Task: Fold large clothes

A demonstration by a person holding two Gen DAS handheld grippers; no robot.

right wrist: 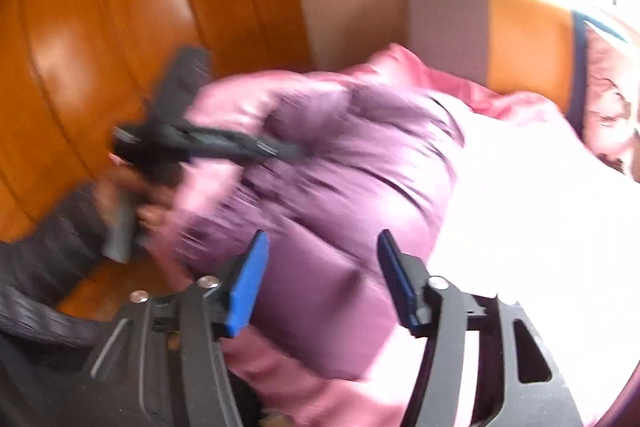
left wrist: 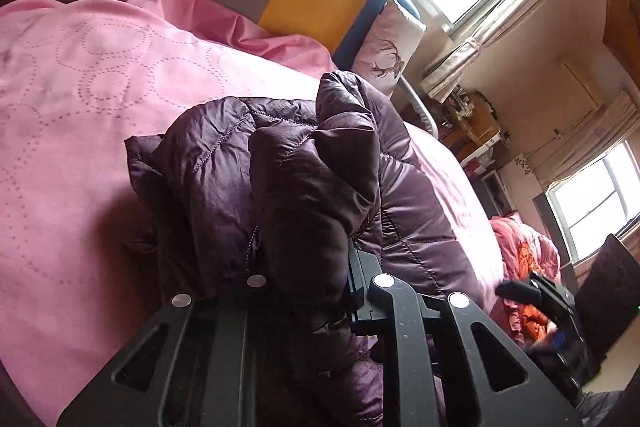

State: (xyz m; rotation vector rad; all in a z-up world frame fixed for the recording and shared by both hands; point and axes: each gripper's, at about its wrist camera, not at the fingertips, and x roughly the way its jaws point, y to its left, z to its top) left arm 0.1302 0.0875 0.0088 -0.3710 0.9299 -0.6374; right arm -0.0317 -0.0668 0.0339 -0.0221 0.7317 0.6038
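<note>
Two grippers work over a bunched purple quilted jacket (left wrist: 224, 155) lying on the pink bedspread (left wrist: 72, 99) toward the bed's side edge. Left gripper (left wrist: 308, 267) is clamped on a thick fold of it; right gripper (right wrist: 320, 267) hovers with jaws apart, pads clear of the fabric.

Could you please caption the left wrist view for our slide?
Left gripper shut on a bunched purple quilted jacket lying on the pink bedspread.

Black hand-held gripper (right wrist: 322, 277) with blue pads (right wrist: 246, 287), silver screws; dark ribbed sleeve (right wrist: 44, 267).
</note>
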